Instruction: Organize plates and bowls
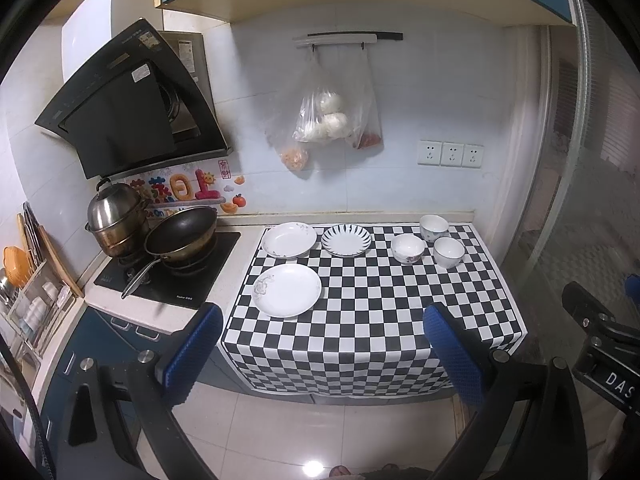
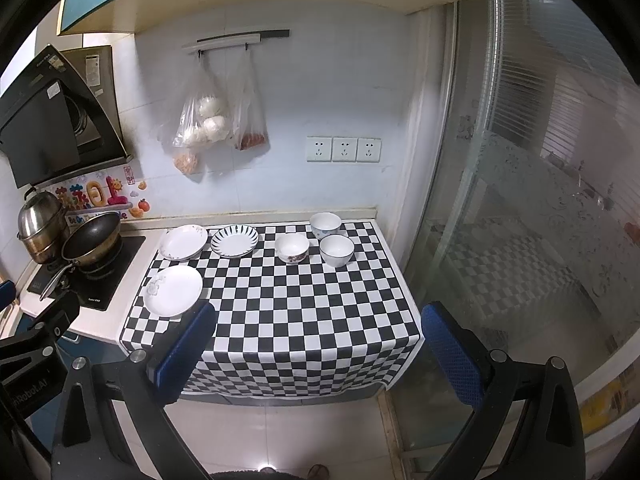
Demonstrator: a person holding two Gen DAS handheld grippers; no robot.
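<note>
Three plates lie on the checkered cloth point(image 1: 360, 312): a white flowered plate point(image 1: 287, 290) point(image 2: 174, 291) at the near left, a white plate point(image 1: 289, 239) point(image 2: 183, 241) behind it, and a blue-striped plate point(image 1: 346, 240) point(image 2: 235, 241) beside that. To their right stand three bowls: a patterned one point(image 1: 407, 249) point(image 2: 291, 247), a white one point(image 1: 449, 251) point(image 2: 337, 250) and a rear one point(image 1: 433, 227) point(image 2: 325, 225). My left gripper point(image 1: 324, 320) and right gripper point(image 2: 318, 318) are both open and empty, held back in front of the counter's near edge.
A stove point(image 1: 168, 268) at the left carries a black frying pan point(image 1: 182, 234) and a steel pot point(image 1: 114, 214). A dish rack point(image 1: 32, 304) stands at the far left. Plastic bags point(image 1: 324, 120) hang on the wall. A glass door point(image 2: 540, 200) borders the right.
</note>
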